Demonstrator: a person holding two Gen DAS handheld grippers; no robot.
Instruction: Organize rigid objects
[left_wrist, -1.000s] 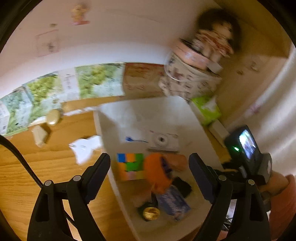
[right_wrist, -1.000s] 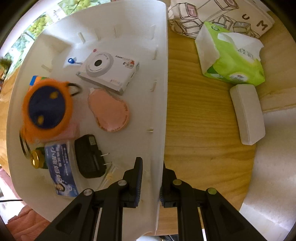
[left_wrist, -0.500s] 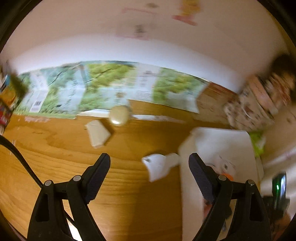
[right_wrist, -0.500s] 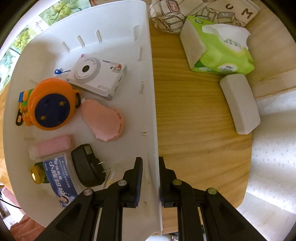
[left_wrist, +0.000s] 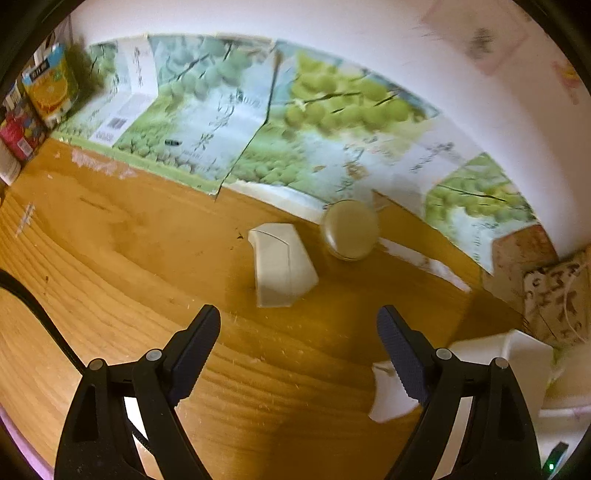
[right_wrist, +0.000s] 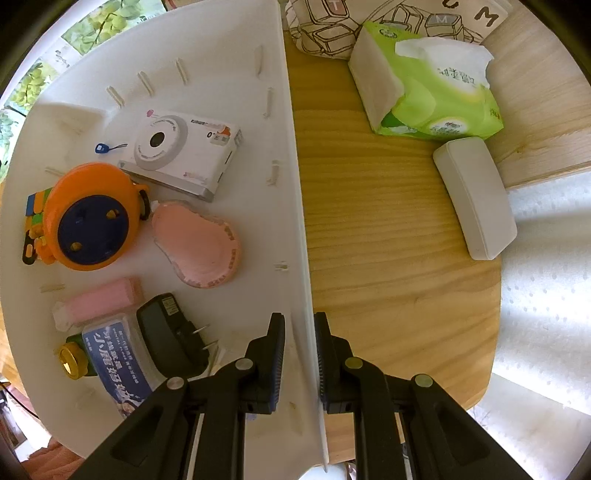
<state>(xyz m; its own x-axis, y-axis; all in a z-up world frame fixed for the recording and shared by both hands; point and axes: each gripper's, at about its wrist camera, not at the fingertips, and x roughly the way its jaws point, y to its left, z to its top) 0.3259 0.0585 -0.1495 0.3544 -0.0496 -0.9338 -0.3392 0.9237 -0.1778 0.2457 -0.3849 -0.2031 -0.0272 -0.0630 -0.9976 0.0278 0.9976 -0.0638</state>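
Note:
My left gripper (left_wrist: 298, 325) is open and empty above the wooden table. Just beyond its fingertips lies a white angular plastic piece (left_wrist: 280, 269), and a round beige case (left_wrist: 350, 229) sits past that by the wall. Another white piece (left_wrist: 388, 398) lies behind the right finger. My right gripper (right_wrist: 299, 332) points down and is shut on the right wall of the white bin (right_wrist: 295, 206). Inside the bin lie a white camera (right_wrist: 181, 151), an orange round toy (right_wrist: 92, 221), a pink case (right_wrist: 199, 247), a pink block (right_wrist: 99, 302), a black charger (right_wrist: 170, 336) and a blue-labelled box (right_wrist: 114, 358).
Grape-printed cardboard (left_wrist: 314, 122) lines the wall; juice cartons (left_wrist: 48, 88) stand at far left. Right of the bin lie a green tissue pack (right_wrist: 432, 85), a white oblong case (right_wrist: 476, 199) and a patterned fabric bag (right_wrist: 332, 26). The table edge (right_wrist: 491, 332) curves at right.
The left gripper swung left away from the bin and dropped toward the white angular piece, which now sits close before its fingers. The right gripper kept its grip on the bin wall.

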